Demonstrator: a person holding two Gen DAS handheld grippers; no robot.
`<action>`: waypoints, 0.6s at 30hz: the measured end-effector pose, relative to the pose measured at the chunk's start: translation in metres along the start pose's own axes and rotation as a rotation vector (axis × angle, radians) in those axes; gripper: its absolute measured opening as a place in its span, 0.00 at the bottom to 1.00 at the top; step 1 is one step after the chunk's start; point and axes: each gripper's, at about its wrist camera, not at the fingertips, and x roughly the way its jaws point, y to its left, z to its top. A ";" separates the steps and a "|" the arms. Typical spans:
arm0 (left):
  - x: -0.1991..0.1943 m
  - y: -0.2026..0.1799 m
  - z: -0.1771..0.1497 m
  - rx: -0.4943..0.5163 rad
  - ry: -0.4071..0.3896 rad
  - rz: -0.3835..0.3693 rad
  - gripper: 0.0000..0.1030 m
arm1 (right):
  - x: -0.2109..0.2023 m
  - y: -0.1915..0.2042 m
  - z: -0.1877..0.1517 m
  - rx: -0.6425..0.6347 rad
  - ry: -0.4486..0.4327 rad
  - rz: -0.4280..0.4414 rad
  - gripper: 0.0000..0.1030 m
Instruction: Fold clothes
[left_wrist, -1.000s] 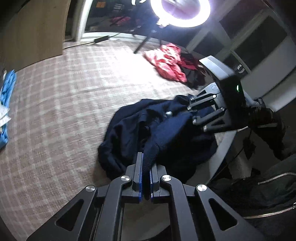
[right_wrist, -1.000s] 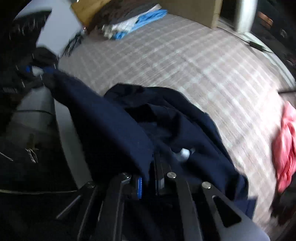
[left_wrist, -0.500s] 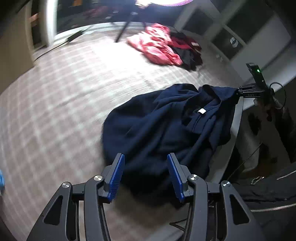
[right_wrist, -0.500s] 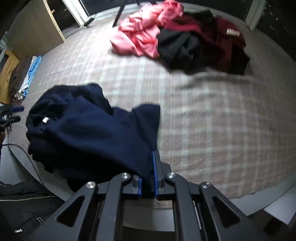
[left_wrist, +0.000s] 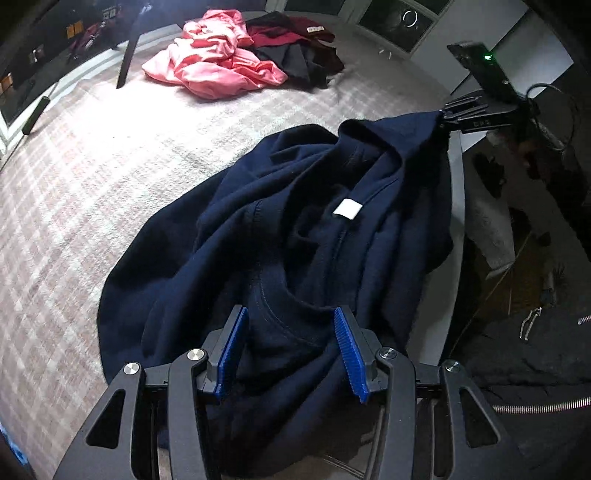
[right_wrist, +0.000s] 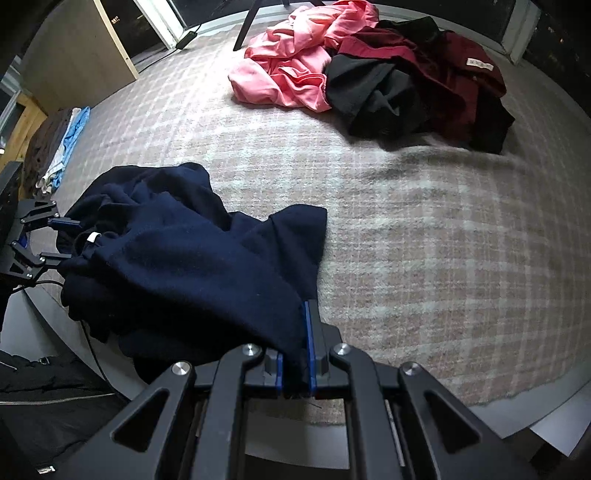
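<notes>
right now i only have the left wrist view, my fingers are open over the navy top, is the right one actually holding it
Observer: Yes. The right gripper is shut on an edge of the navy top.
Operator: is that edge lifted or flat
Observer: It slopes up off the checked blanket into the closed pads.
Operator: anything off to my left i can't see
Observer: A stack of brown, white and blue folded clothes lies at the blanket's far left edge.
</notes>
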 end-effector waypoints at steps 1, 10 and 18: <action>0.004 0.000 0.000 0.004 0.011 0.005 0.45 | 0.001 0.000 0.001 -0.003 -0.001 0.002 0.09; 0.009 0.010 0.006 -0.032 0.055 -0.018 0.09 | 0.002 0.006 0.006 -0.008 -0.023 0.009 0.09; -0.041 0.107 0.067 -0.225 -0.179 0.103 0.40 | 0.008 -0.010 0.032 0.065 -0.071 0.053 0.09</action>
